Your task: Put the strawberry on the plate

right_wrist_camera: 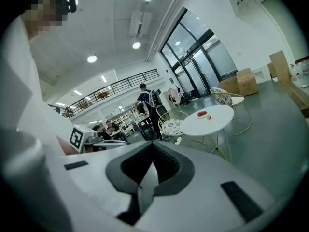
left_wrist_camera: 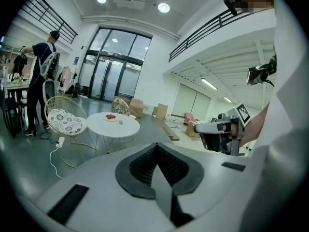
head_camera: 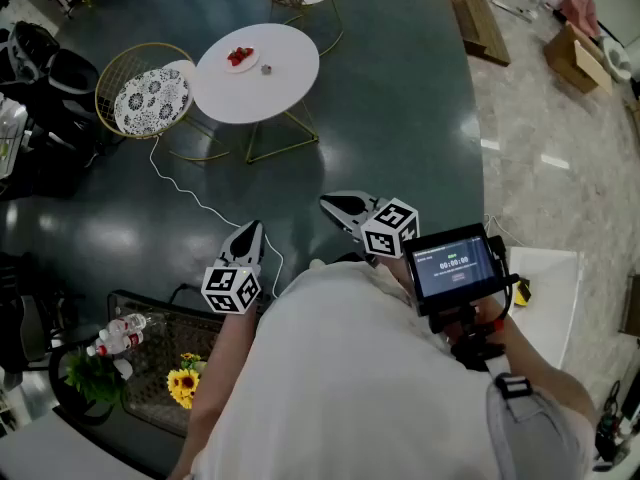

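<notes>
The left gripper [head_camera: 251, 230] and the right gripper [head_camera: 336, 206] are held out in front of the person [head_camera: 350, 378], each with its jaws closed together on nothing, well apart from the round white bench [head_camera: 275, 93] across the dark floor [head_camera: 400, 118]. On that bench a plate [head_camera: 252, 65] carries red strawberries [head_camera: 239, 55]. A small pale thing [head_camera: 266, 68], too small to make out, lies just beside the plate.

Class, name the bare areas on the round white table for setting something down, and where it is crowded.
Bare: the round white table right of and nearer than the plate. Crowded: around the plate and small object beside it.
</notes>
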Demonstrator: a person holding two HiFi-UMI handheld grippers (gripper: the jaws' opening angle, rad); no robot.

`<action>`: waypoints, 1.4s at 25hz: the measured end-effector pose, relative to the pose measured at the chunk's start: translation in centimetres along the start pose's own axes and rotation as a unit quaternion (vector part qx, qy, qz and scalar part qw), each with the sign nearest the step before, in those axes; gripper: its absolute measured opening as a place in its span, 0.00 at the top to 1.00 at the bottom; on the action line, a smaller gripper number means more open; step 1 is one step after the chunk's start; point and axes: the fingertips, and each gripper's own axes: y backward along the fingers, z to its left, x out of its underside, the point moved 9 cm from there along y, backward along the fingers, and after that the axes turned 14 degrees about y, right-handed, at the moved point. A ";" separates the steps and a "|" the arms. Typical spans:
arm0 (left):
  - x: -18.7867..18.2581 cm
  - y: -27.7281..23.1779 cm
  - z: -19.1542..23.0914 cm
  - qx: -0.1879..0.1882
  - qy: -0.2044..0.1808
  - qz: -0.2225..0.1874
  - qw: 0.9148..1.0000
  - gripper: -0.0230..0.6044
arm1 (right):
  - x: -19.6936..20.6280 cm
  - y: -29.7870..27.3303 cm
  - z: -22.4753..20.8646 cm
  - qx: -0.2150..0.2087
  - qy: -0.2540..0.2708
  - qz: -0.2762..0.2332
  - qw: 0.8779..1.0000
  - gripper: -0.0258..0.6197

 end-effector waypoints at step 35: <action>7.7 -5.1 -15.8 0.034 0.001 0.052 0.998 0.95 | 5.1 17.9 -2.6 0.068 -0.049 -0.016 0.996 0.95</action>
